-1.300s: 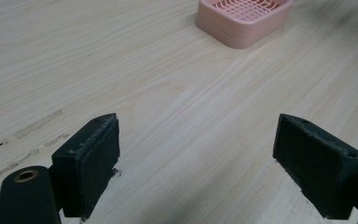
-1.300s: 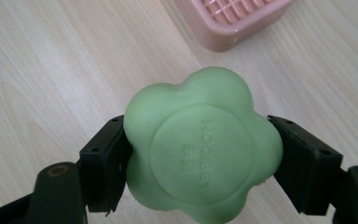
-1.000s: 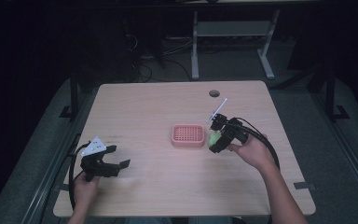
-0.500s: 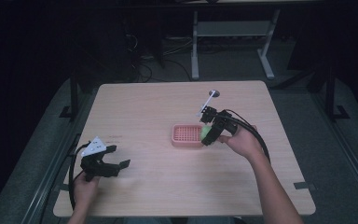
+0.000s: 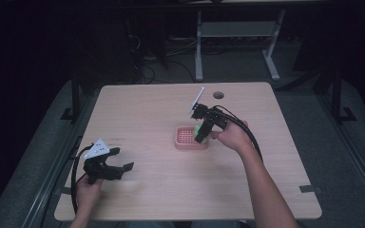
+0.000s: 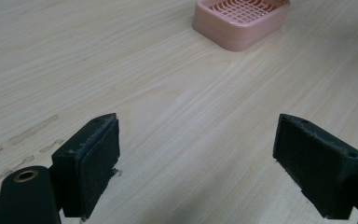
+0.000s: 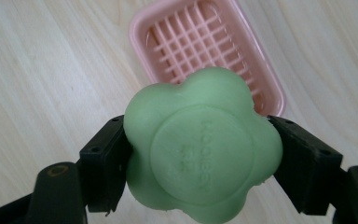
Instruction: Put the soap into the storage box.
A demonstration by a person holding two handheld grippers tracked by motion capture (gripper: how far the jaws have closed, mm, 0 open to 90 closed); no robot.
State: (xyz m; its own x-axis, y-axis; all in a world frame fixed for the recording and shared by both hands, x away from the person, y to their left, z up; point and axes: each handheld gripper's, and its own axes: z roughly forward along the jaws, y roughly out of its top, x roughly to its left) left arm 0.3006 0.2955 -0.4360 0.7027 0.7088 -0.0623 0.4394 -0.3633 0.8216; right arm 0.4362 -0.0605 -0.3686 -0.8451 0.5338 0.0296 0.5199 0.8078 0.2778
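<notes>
Over pink tray (image 5: 186, 138), right claw (image 5: 200, 134) w/ soap (image 5: 197, 129) moved left.

Your left hand-held gripper (image 6: 196, 158) is sitting low over the counter (image 6: 121, 70) with its jaws spread wide and just bare wood grain between them. The pink soap dish (image 6: 240, 21) is up ahead, well apart from the jaws. A few faint scuff marks at left.

soap dish (image 6: 240, 21): far rim cut off by the top edge of the left gripper view.
soap dish near end (image 7: 205, 51): covered by the green soap (image 7: 200, 144).
soap lettering: embossed, too blurred to be read.
</notes>
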